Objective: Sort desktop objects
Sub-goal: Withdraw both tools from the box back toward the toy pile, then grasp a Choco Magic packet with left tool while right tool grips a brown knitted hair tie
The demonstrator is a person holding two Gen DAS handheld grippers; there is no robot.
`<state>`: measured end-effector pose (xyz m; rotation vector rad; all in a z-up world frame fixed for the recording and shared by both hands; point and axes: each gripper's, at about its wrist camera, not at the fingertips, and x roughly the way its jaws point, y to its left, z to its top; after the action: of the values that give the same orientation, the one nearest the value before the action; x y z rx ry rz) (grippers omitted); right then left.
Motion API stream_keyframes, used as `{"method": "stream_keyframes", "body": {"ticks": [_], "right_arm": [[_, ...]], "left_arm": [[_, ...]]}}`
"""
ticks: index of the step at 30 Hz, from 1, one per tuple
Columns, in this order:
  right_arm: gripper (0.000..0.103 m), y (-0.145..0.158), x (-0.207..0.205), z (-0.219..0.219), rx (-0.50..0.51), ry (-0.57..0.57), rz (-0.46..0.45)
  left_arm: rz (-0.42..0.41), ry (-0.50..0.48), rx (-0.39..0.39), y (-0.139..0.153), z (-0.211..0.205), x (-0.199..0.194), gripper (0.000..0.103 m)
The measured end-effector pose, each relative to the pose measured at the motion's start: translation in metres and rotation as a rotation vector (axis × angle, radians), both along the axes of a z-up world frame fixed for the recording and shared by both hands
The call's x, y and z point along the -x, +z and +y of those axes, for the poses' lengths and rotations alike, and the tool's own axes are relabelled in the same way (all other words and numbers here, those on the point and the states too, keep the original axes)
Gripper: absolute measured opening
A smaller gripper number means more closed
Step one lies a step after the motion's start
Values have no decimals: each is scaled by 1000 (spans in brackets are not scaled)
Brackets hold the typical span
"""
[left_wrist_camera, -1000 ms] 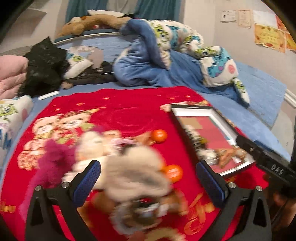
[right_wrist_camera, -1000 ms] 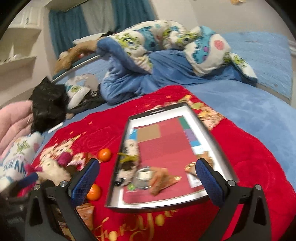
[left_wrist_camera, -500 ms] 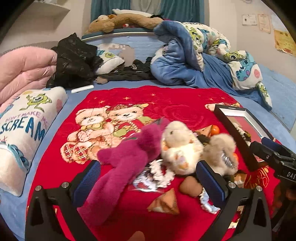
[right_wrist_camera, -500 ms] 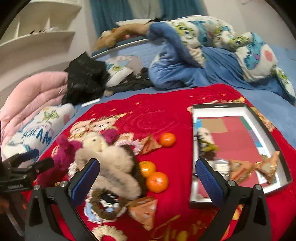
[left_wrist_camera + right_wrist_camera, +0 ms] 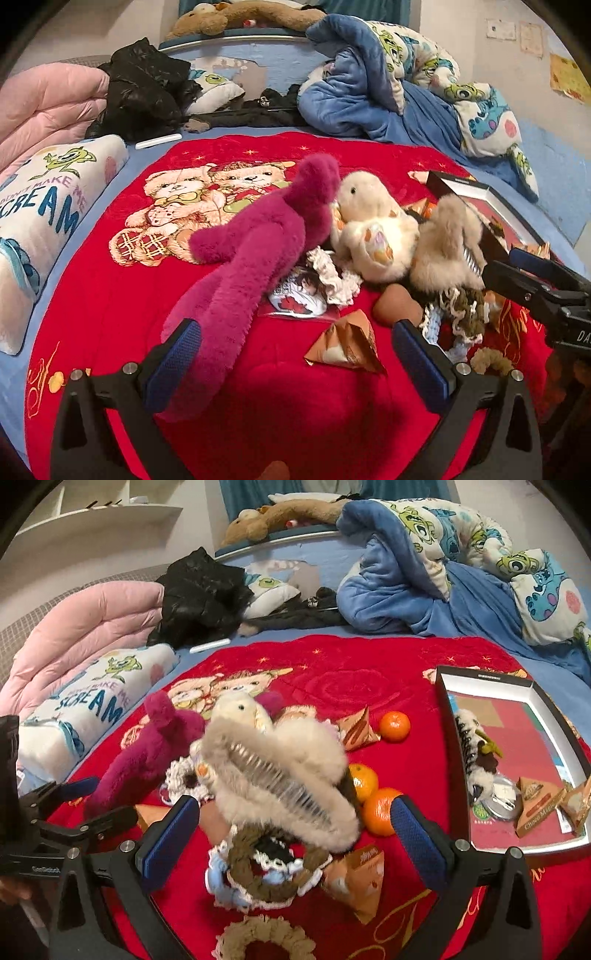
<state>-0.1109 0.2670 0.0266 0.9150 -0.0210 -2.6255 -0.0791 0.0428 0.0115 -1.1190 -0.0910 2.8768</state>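
Observation:
A pile of small things lies on a red blanket [image 5: 110, 295]. A magenta plush [image 5: 255, 251] stretches between the fingers of my open left gripper [image 5: 295, 358], with a cream plush rabbit [image 5: 373, 221] and a triangular snack packet [image 5: 347, 343] beyond. My open right gripper [image 5: 295, 834] hovers over a furry hair claw [image 5: 280, 775] and crocheted scrunchies [image 5: 266, 871]. Three oranges [image 5: 380, 810] lie beside them. A black-rimmed tray [image 5: 554, 716] at the right holds a hair clip, a round tin and packets. Both grippers are empty.
A folded pink quilt [image 5: 81, 635], a printed pillow [image 5: 44, 206], a black jacket [image 5: 144, 92] and a bunched blue blanket [image 5: 388, 88] surround the red blanket. The right gripper shows at the left wrist view's right edge [image 5: 535, 280].
Both grippers have swung left, from the tray toward the toy pile, and come closer to it. The left view now centres on the magenta plush, the right on the hair claw.

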Motion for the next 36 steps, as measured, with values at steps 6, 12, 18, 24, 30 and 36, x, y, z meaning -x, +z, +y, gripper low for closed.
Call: {"method": "stream_keyframes", "body": {"ticks": [6, 12, 18, 24, 30, 36], "right_arm": [[103, -4, -1, 5, 80, 31, -44], [89, -10, -6, 1, 74, 84, -71], [56, -21, -7, -9, 31, 124, -119], [42, -27, -9, -16, 3, 147, -145], [30, -33, -13, -26, -53, 171, -150], [17, -37, -11, -26, -59, 161, -165]], "left_arm": [[0, -16, 27, -4, 9, -1, 103], [-1, -14, 37, -8, 9, 1, 103], [-15, -14, 46, -15, 9, 5, 103], [-65, -27, 49, -29, 11, 14, 103], [-116, -21, 122, -40, 20, 22, 103], [-120, -28, 146, -43, 24, 22, 103]]}}
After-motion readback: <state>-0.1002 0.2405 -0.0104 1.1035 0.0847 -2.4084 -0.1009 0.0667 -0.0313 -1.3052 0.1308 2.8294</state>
